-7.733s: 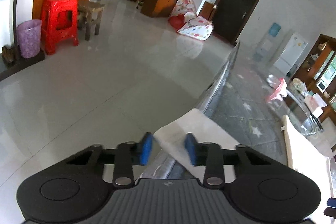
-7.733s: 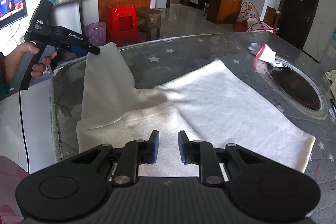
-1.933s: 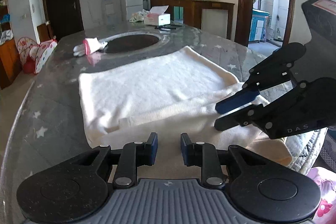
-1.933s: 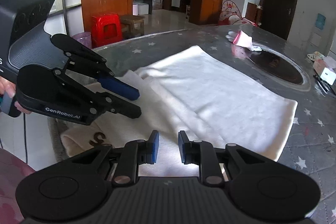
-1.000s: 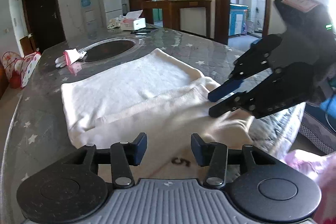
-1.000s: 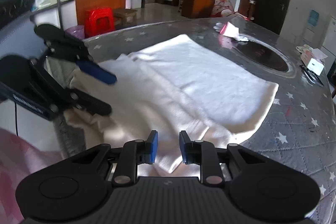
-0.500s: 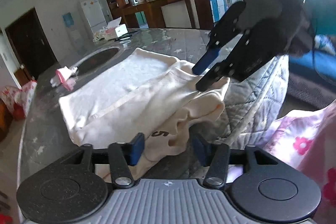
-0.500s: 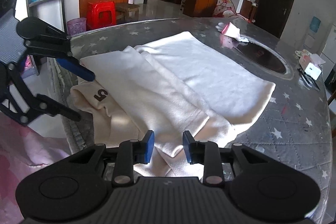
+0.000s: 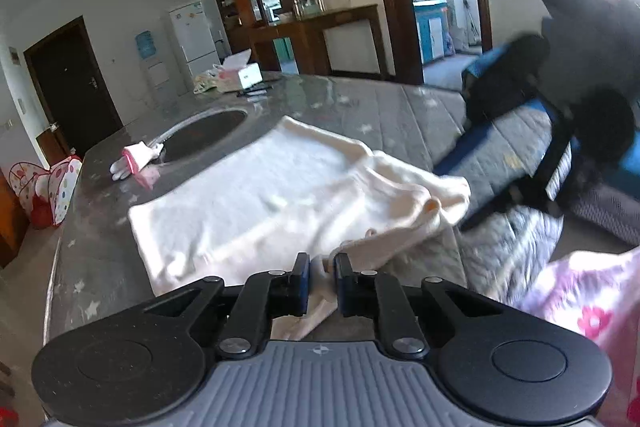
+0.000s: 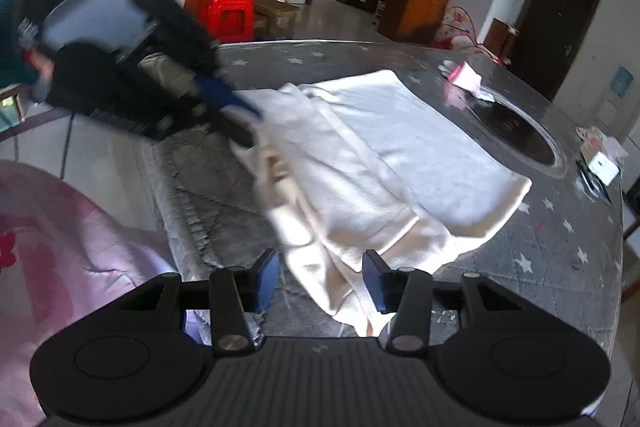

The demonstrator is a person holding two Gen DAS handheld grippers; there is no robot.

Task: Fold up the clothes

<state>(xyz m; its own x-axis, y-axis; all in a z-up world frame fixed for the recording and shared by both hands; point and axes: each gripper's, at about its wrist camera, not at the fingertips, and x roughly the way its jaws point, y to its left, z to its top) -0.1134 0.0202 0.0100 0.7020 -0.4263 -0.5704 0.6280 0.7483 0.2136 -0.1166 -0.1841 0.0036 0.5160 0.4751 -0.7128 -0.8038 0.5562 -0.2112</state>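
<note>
A cream garment [image 9: 280,195] lies folded on the grey star-patterned table [image 9: 100,247], its near edge bunched up and hanging over the table rim. My left gripper [image 9: 322,277] is closing, and its pads pinch a fold of that near edge. From the right wrist view the left gripper [image 10: 244,127] shows blurred at the garment's [image 10: 380,155] left corner. My right gripper [image 10: 320,283] is opening, with the garment's hanging hem lying loose between its spread jaws. In the left wrist view the right gripper [image 9: 450,199] is a blur at the garment's right corner.
A pink-and-white glove [image 9: 136,163] lies beside a dark round inset [image 9: 204,135] in the table. A tissue box [image 9: 244,75] stands at the far end. Pink floral fabric [image 10: 60,247] fills the near side below the table rim. A red stool [image 10: 228,15] stands on the floor beyond.
The left jaws have narrowed onto the garment's near edge. The right jaws have spread apart. The garment's near edge has bunched further, and both grippers have shifted along the table rim.
</note>
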